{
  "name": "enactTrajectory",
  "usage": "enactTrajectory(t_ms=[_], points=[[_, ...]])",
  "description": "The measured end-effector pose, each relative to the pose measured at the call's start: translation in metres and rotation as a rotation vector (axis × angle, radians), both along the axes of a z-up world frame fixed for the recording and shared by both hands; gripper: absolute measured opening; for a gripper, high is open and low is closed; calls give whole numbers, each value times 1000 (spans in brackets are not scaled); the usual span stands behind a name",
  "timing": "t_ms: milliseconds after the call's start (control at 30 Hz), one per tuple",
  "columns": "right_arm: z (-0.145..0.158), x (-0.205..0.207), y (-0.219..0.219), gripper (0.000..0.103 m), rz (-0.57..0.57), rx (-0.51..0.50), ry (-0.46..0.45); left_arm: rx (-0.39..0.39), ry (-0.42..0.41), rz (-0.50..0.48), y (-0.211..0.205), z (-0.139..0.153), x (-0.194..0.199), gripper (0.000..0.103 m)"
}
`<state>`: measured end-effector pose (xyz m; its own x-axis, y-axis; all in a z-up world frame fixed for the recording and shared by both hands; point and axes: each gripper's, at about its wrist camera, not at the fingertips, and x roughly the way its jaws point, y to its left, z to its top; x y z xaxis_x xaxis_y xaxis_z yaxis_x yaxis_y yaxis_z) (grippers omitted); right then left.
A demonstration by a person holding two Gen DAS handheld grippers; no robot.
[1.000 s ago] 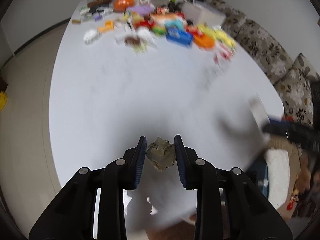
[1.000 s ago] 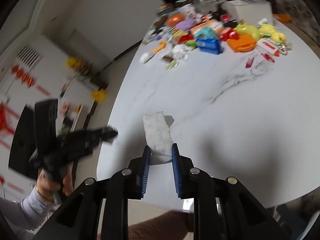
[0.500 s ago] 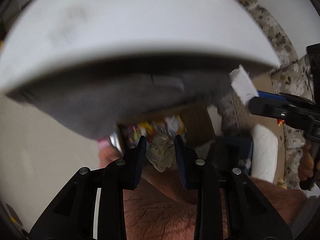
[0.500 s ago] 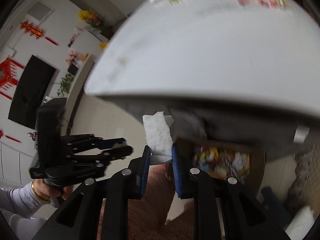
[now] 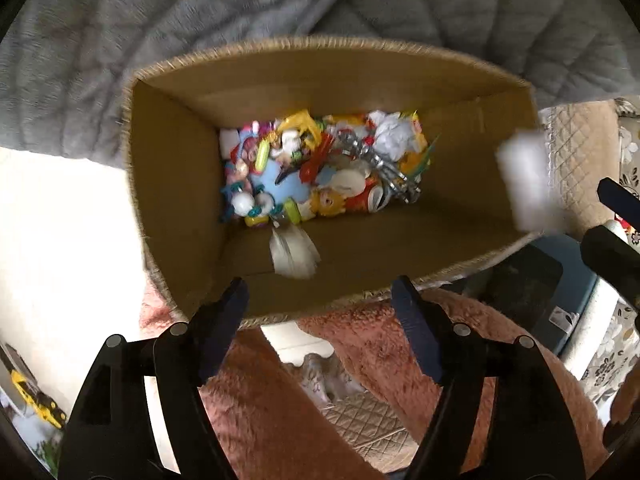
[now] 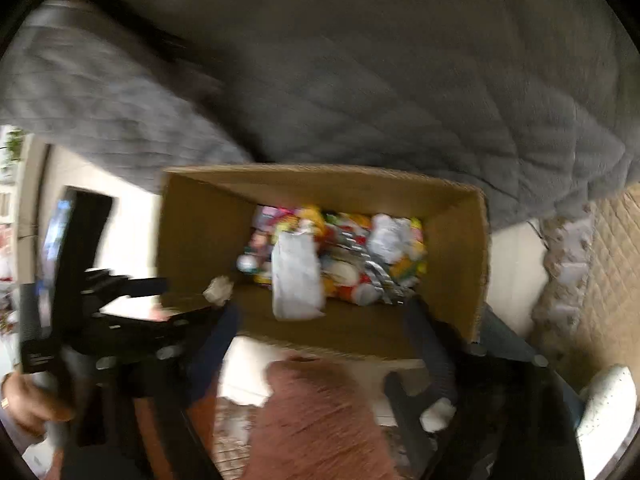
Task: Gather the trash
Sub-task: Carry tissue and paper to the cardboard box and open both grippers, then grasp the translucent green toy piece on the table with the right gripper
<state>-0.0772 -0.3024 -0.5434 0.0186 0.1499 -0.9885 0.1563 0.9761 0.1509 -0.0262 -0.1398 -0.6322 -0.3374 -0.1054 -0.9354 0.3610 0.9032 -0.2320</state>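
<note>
Left wrist view: both hand-held grippers [image 5: 320, 304] [image 6: 324, 328] spread above cardboard box [image 5: 172, 200] beside grey quilt [image 5: 120, 40].

blur: white tissue [image 6: 298, 276], crumpled wad [image 5: 294, 250] | cut off: right gripper [image 5: 612, 216] | unreadable: box litter [image 5: 320, 172]
</note>
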Motion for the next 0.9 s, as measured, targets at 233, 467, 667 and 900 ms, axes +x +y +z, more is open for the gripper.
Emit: enactTrajectory(t_ms=[233,467,667,900], points=[[9,-4,-20,77,-31,-5,24,26,27,-25,-6,18,-8,74],[139,7,-22,82,-36,106,-202,-271,-241,-168,4,200,-7,74],[287,51,-15,97,-26,226,-521,-418,-508,-82,42,356,41,90],[336,189,15,97,-23,200,-660,-410,-634,87,88,412,132,90]])
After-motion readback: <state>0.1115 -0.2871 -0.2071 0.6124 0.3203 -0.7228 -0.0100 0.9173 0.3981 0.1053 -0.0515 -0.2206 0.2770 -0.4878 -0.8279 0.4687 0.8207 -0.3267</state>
